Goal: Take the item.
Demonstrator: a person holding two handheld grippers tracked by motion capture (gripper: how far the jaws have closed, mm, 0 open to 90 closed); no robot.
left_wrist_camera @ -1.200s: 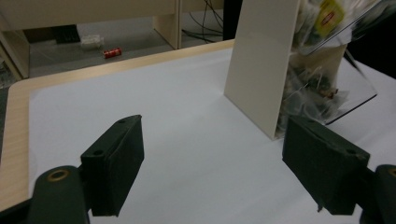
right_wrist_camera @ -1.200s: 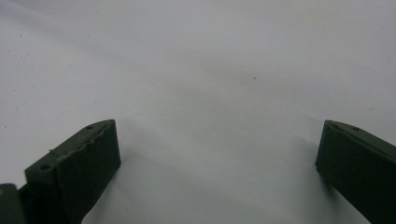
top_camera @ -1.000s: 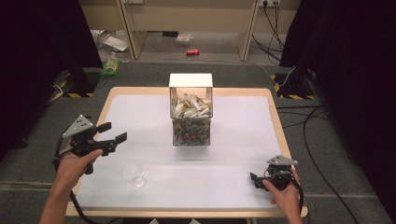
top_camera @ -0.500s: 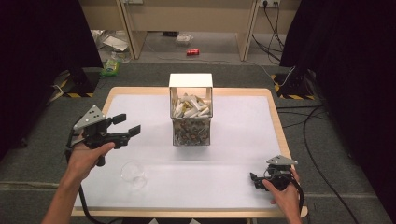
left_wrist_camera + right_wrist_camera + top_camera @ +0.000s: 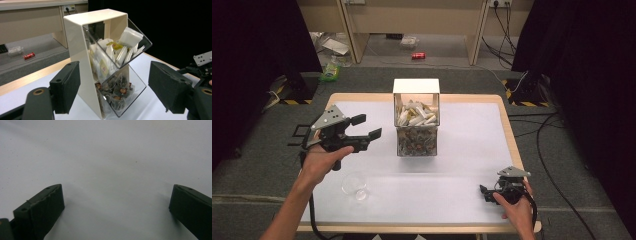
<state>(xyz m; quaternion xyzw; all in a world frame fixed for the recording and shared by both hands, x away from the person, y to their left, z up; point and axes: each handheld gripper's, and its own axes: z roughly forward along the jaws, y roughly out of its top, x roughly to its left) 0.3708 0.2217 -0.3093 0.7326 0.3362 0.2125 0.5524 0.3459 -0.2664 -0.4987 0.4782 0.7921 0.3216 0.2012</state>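
Observation:
A cream two-tier dispenser point(image 5: 416, 90) point(image 5: 75, 50) stands at the middle of the table. Its clear upper bin holds white sachets point(image 5: 125, 40) and its lower bin holds tea bags point(image 5: 117, 92). My left gripper point(image 5: 368, 126) point(image 5: 113, 85) hovers left of the dispenser, pointing at it, open and empty; its jaws have just narrowed slightly. A clear glass cup point(image 5: 354, 185) sits below that hand. My right gripper point(image 5: 484, 194) point(image 5: 117, 205) rests at the table's near right, open over the bare white surface.
A white mat point(image 5: 462, 150) covers the wooden table. The other hand's gripper point(image 5: 202, 65) shows at the right of the left gripper view. On the floor beyond lie a red can point(image 5: 418, 55), a green packet point(image 5: 330, 71) and cables point(image 5: 557, 125).
My left gripper has risen and moved right toward the dispenser, away from the glass cup. The right gripper has stayed where it was.

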